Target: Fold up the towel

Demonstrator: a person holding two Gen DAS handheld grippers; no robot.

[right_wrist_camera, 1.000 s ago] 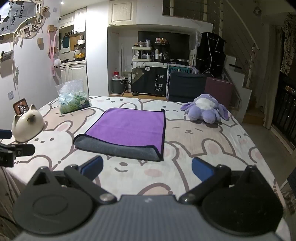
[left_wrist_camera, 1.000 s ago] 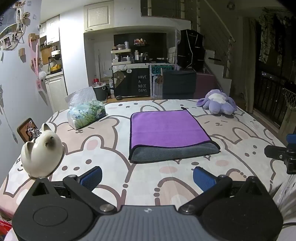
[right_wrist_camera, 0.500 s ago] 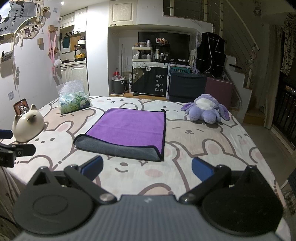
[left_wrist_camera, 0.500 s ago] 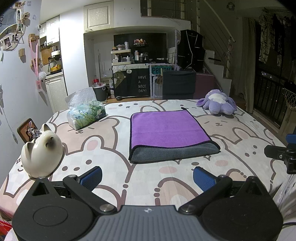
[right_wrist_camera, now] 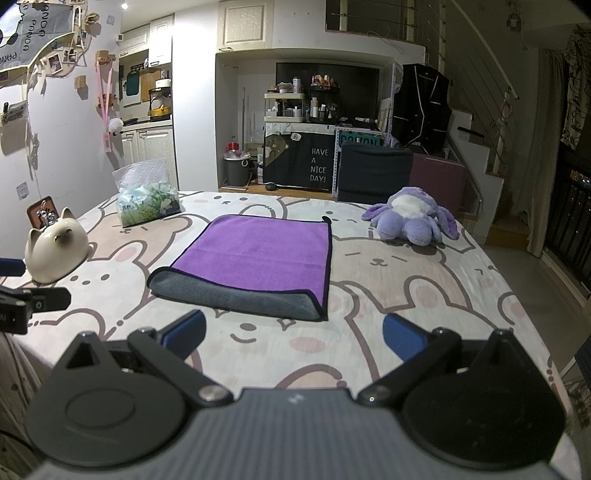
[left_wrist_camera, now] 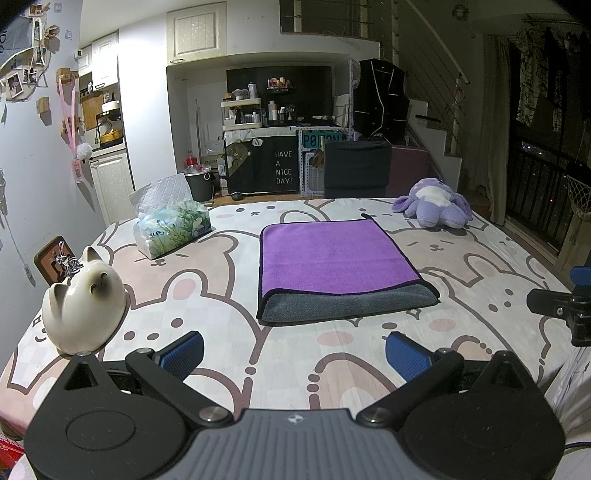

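the purple towel (left_wrist_camera: 334, 254) is lying folded on the bunny-print worktop (left_wrist_camera: 221, 295), grey underside showing along its near edge, while the left gripper (left_wrist_camera: 294, 349) and right gripper (right_wrist_camera: 294, 334) are hovering near it, jaws released, grasping nothing.

- We see a white wall (left_wrist_camera: 44, 192) on the left, hung with photos (right_wrist_camera: 55, 61) and a pink lanyard (left_wrist_camera: 72, 110).
- We note white kitchen cabinets (right_wrist_camera: 155, 147) behind it, dim indoor light, one ceiling spot (right_wrist_camera: 124, 6).
- Back alcove holds a white shelf rack (left_wrist_camera: 242, 112) of bottles and a black cloth reading "HAVE A NICE DAY!" (left_wrist_camera: 283, 168).
- Dark chair (right_wrist_camera: 375, 171) stands at the far edge of the surface (right_wrist_camera: 424, 295), which has a bunny-print cover.
- Black vest (right_wrist_camera: 421, 107) hangs by a staircase (right_wrist_camera: 491, 155) with wire railing.
- Right side: curtain (left_wrist_camera: 495, 129), dark railing (left_wrist_camera: 532, 199), night outside.
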